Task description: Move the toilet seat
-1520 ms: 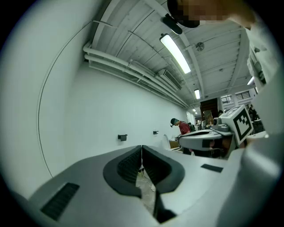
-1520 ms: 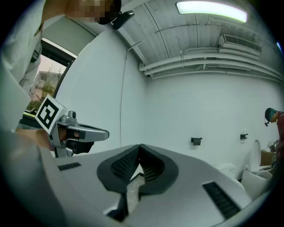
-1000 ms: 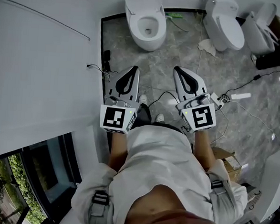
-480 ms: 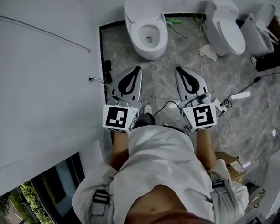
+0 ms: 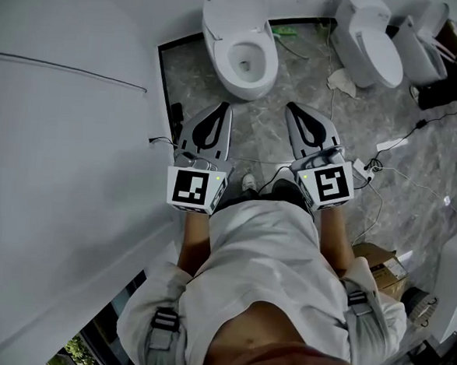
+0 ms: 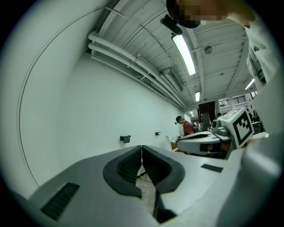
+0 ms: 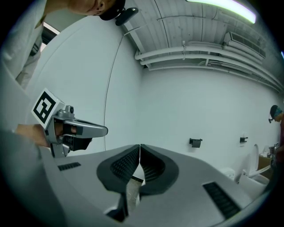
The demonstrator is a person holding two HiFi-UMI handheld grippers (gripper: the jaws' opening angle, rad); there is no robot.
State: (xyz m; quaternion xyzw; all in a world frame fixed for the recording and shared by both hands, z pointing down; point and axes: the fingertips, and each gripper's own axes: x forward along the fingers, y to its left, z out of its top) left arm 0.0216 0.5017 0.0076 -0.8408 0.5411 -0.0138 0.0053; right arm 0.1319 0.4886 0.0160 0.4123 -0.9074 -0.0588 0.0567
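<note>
Person's standing w/ left gripper & right gripper both clenched tight, gripping nothing, aiming twd the white toilet, well apart from it.

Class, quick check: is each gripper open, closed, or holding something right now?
Left gripper: jaws closed, holding nothing.
Right gripper: jaws closed, holding nothing.

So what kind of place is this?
Probably a test lab or showroom, not a real bathroom: several toilets stand side by side, loose cables trail over the floor, and bare ceiling pipes run overhead.
</note>
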